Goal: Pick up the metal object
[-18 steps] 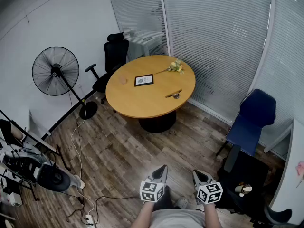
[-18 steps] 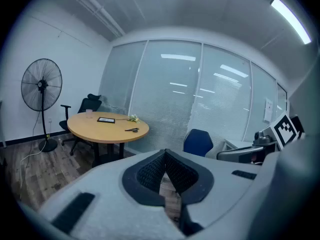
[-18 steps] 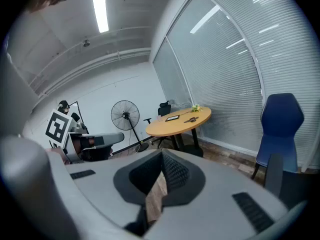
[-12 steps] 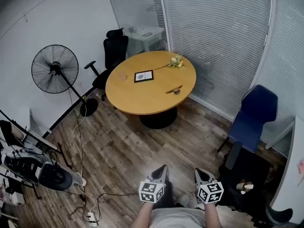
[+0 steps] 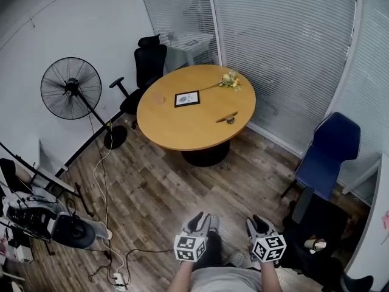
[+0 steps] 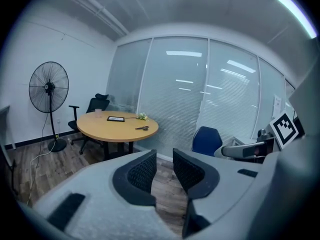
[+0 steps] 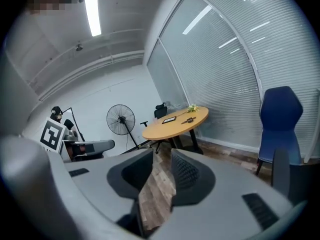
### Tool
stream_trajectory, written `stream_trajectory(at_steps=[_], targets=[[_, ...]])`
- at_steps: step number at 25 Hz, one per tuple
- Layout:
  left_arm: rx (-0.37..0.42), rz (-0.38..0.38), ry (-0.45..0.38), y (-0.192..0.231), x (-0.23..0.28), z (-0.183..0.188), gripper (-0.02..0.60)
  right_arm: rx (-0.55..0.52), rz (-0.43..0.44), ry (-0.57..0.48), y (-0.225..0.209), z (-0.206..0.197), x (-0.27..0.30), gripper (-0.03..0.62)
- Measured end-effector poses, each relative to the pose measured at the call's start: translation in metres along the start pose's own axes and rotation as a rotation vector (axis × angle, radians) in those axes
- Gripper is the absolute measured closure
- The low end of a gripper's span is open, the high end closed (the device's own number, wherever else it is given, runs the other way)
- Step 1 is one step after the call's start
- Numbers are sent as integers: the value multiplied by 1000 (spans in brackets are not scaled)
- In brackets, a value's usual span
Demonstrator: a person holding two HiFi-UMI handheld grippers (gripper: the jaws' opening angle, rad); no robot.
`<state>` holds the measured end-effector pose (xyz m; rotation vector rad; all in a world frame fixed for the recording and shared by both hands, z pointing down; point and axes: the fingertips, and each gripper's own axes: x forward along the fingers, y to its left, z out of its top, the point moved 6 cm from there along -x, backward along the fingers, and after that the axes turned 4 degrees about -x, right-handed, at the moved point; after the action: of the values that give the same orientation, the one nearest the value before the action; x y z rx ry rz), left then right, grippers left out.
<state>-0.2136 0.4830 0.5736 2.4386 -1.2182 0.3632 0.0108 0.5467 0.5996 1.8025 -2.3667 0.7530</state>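
**Spotter:** Start on your left. Your left gripper (image 5: pixel 205 221) is low in front of you. Its jaws are released, with a clear gap between the ribbed pads, and only the wood-plank floor (image 5: pixel 158 193) shows through it. Far ahead and well to the left of those jaws is the black pedestal fan (image 5: pixel 71 89). To the right of the fan, the black office chair (image 5: pixel 148 66) is drawn up to the far-left edge of the round wooden table (image 5: pixel 182 132).

**Checker:** That table is well apart from both of your grippers, straight ahead of the jaws. A black-framed card (image 5: pixel 187 98) lies flat on it. A small bunch of pale yellow flowers (image 5: pixel 230 81) sits at the far edge. The small metal object (image 5: pixel 230 120) lies toward the near-right edge, beside a short brown stick (image 5: pixel 220 118); whether the two touch I cannot tell. In your left gripper view the object shows far beyond the left jaw's tip. In your right gripper view it shows far beyond the right jaw's tip.

**Spotter:** Your right gripper (image 5: pixel 256 222) is just beside the left one. Its jaws are also parted, with nothing but floor between them. The blue plastic chair (image 5: pixel 328 148) stands ahead and to the right of those jaws, near the slatted glass wall (image 5: pixel 285 47).
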Motion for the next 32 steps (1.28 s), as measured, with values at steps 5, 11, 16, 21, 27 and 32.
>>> stream_trajectory(at_steps=[5,11,16,21,27,32], targets=[[-7,2,11,26,20,16,462,33,20,28,0,6,31,471],[-5,-3,12,63,59,51,442,57,27,52,-1,24,78,437],[-12,-18,0,97,101,82,437,68,4,79,-10,40,122,436],[-15,-42,-8,138,143,111,437,66,-36,74,-25,67,169,434],[-9,-100,-10,183,186,146,437,57,-93,51,-35,104,220,436],[-3,-150,-10,212,210,167,437,52,-133,41,-35,122,252,435]])
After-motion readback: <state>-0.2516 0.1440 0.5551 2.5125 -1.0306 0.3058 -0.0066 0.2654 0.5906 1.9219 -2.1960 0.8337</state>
